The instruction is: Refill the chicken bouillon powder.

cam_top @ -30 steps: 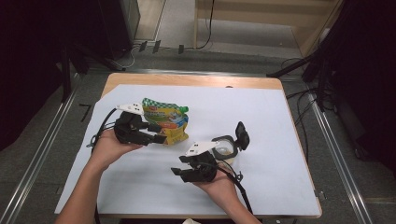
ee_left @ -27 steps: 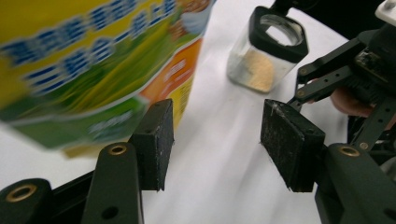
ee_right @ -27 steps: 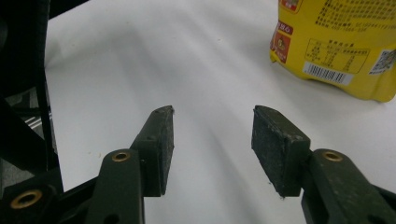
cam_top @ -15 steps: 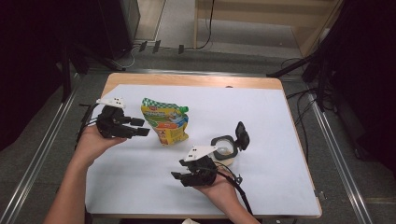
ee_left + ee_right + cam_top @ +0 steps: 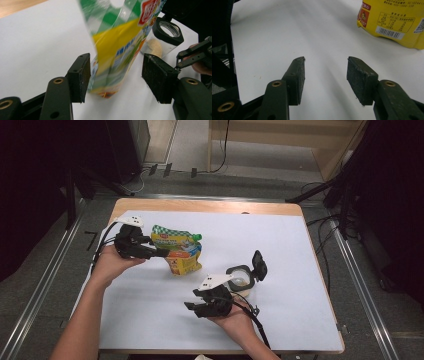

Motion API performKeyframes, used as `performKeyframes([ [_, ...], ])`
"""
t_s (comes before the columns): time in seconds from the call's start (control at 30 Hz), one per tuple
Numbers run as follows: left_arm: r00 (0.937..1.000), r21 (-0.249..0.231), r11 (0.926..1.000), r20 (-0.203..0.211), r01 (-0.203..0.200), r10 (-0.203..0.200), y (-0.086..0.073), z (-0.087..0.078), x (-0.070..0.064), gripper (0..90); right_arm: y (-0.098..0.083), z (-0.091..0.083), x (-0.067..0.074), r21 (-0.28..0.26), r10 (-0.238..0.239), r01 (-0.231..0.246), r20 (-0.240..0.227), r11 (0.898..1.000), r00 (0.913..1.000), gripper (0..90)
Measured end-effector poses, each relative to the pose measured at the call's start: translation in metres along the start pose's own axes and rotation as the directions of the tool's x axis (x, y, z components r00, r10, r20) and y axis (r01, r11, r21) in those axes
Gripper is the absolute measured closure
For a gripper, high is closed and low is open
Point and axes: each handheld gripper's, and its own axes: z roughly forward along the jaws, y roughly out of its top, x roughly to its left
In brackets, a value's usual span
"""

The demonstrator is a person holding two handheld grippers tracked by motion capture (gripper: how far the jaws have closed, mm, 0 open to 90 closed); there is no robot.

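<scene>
green-yellow spouted pouch upright, between gaping left gripper jaws, ungripped; right gripper jaws apart, empty.

Even overhead light brightens the white table in the high view, while the surroundings from 9 to 3 o'clock sink into darkness. In the left gripper view the pouch is blurred, and soft shadows streak the tabletop in the right gripper view.

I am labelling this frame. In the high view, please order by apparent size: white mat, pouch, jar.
1. white mat, by far the largest.
2. pouch, standing beside the left gripper.
3. jar, with its lid flipped open; it looks somewhat smaller than the pouch, and the right gripper partly hides it.
</scene>
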Motion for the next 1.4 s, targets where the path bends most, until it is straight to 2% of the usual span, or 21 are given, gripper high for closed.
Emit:
performKeyframes([
  [0.07,0.9999,0.017,0.9997,-0.008,-0.015,0.015,0.002,0.007,-0.001,47.9,0.004,0.000,-0.002,-0.010,0.014,-0.014,-0.001,1.000,0.9999,49.8],
  [0.13,0.9997,0.021,0.9997,0.022,-0.014,0.013,0.004,0.014,0.000,54.8,0.011,-0.001,-0.006,-0.029,0.016,-0.016,0.004,0.999,0.9999,49.8],
  [0.17,0.9996,0.038,0.9992,0.025,-0.013,0.012,0.006,0.019,0.001,54.8,0.011,-0.001,-0.006,-0.029,0.016,-0.016,0.004,0.999,0.9999,49.8],
  [0.23,0.9992,0.034,0.9993,0.038,-0.016,0.015,0.006,0.025,0.001,53.9,0.014,0.000,-0.008,-0.029,0.027,-0.027,0.008,0.999,0.9996,49.7],
  [0.27,0.9991,0.031,0.9994,0.038,-0.019,0.018,0.006,0.026,0.001,57.1,0.016,0.001,-0.008,-0.028,0.025,-0.025,0.007,0.999,0.9997,49.8],
  [0.33,0.9992,0.020,0.9995,0.031,-0.026,0.025,0.004,0.025,0.000,58.4,0.016,0.001,-0.008,-0.029,0.018,-0.017,0.008,0.999,0.9998,49.8],
  [0.43,0.9983,-0.018,0.9982,0.010,-0.057,0.057,0.000,0.023,-0.003,69.4,0.012,0.002,-0.007,-0.037,0.022,-0.022,0.010,0.999,0.9997,50.1],
  [0.5,0.9987,-0.036,0.9982,0.015,-0.048,0.049,0.000,0.022,-0.005,76.3,0.008,0.004,-0.006,-0.035,0.033,-0.033,0.003,0.999,0.9994,50.4],
  [0.6,0.9988,-0.029,0.9984,0.006,-0.049,0.050,0.002,0.021,-0.009,83.7,0.004,0.005,-0.003,-0.030,0.018,-0.017,0.011,0.999,0.9998,50.8],
  [0.67,0.9987,-0.025,0.9987,-0.026,-0.044,0.043,0.005,0.021,-0.014,86.9,0.003,0.005,-0.001,-0.035,0.012,-0.011,0.011,0.999,0.9999,50.8],
  [0.73,0.9988,-0.014,0.9994,-0.037,-0.032,0.031,0.011,0.020,-0.018,89.5,0.002,0.004,-0.001,-0.043,0.010,-0.009,0.013,0.999,0.9999,50.8],
  [0.8,0.9994,-0.002,0.9999,-0.032,-0.016,0.016,0.017,0.017,-0.022,90.0,0.001,0.004,0.000,-0.049,0.007,-0.006,0.013,0.999,0.9999,50.8],
  [0.93,1.0000,-0.018,0.9998,0.000,0.008,-0.008,0.024,0.010,-0.033,90.0,-0.001,0.006,-0.001,-0.050,0.009,-0.008,0.022,0.999,0.9997,50.6],
  [1.07,1.0000,-0.010,0.9999,0.007,0.005,-0.005,0.030,0.002,-0.045,90.0,-0.004,0.007,-0.003,-0.048,0.020,-0.018,0.030,0.999,0.9993,50.7],
  [1.17,0.9995,-0.008,0.9999,0.030,0.015,-0.015,0.032,-0.005,-0.053,90.0,-0.004,0.007,-0.004,-0.052,0.031,-0.029,0.042,0.998,0.9986,50.7],
  [1.27,0.9991,-0.006,1.0000,0.043,0.006,-0.006,0.035,-0.014,-0.063,90.0,-0.005,0.008,-0.006,-0.052,0.038,-0.035,0.062,0.998,0.9973,50.7],
  [1.4,0.9978,-0.013,0.9999,0.066,0.002,-0.002,0.040,-0.024,-0.075,90.0,-0.007,0.010,-0.010,-0.056,0.069,-0.064,0.082,0.996,0.9943,51.3],
])
